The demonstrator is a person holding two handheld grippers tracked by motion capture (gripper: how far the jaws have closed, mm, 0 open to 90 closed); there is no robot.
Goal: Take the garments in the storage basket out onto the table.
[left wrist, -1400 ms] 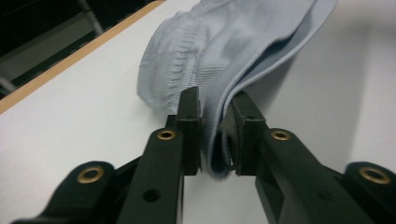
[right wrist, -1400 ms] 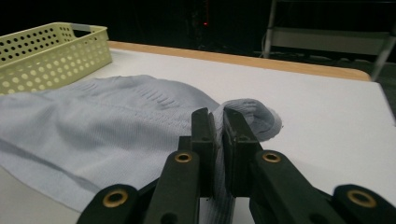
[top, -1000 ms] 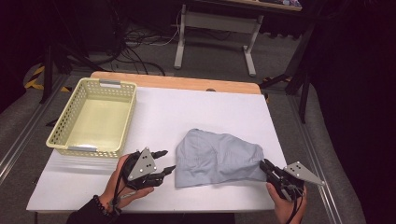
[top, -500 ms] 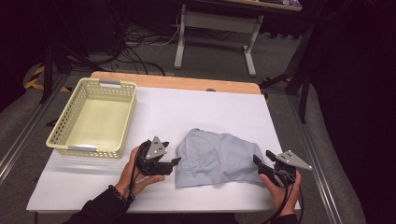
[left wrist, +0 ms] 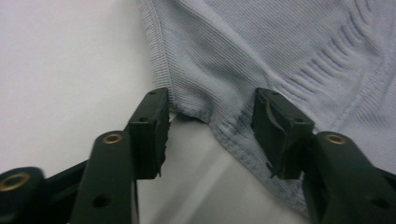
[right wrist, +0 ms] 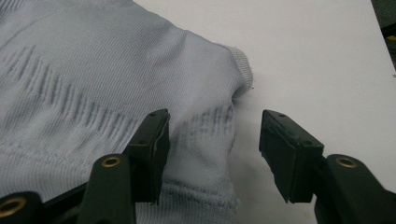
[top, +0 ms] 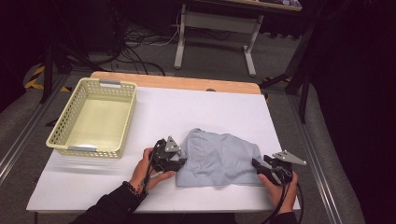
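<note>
**Both tongs at the garment's edges, jaws apart**

At the far left of the desk [top: 154, 112] stands a pale yellow basket [top: 74, 116], perforated along its walls, nothing visible inside it. It sits well apart from the work.

Right of it, near the front edge, the left hand [top: 148, 169] holds the left tongs [top: 180, 162], which point right, at the left edge of the garment [top: 219, 158]. In the left gripper view the jaws stand apart and straddle the hem of the garment [left wrist: 243, 70]: a corner of the ribbed hem lies between them, one jaw over bare desk, the other over the knit. The pads are not pressing on the cloth. These jaws have just been closing, with the hem between them.

The garment, a light blue-grey knit, lies crumpled and roughly flat on the white desk, in the front middle, between the two tongs.

At its right edge, the right hand [top: 280, 186] holds the right tongs [top: 257, 164], pointing left toward the cloth. In the right gripper view the jaws are parted: one jaw rests over the garment [right wrist: 93, 70], the other stands over bare desk, and the fabric's edge runs between them. Nothing is pinched there.

Behind the desk, on the floor, lie cables [top: 140, 42] and the legs of another stand [top: 215, 28].
</note>
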